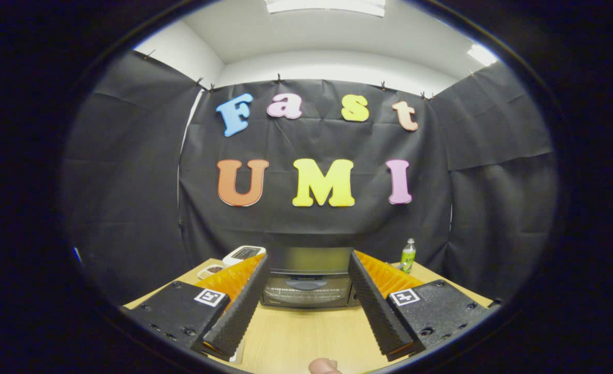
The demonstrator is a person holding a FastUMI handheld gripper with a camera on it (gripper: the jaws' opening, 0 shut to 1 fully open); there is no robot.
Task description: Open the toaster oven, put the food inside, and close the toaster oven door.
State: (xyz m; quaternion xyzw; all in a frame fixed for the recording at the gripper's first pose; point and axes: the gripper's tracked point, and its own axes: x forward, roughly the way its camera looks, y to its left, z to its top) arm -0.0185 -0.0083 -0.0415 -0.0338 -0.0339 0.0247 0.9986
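table (296,337): pale wood, smooth matt | toaster oven (309,283): dark glossy glass door | bottle (408,255): clear plastic | gripper (309,291) fingers (371,301), spread: ribbed, matt

Black glass-doored toaster oven (309,283) has both sides hidden behind gripper (309,296) fingers. White slot toaster (244,253) and small white dish (210,270) partly covered, contents too small to tell. Fingertip (323,366) cut off at bottom.

The dark toaster oven (308,283) sits door shut on the wooden table, ahead between the spread fingers.
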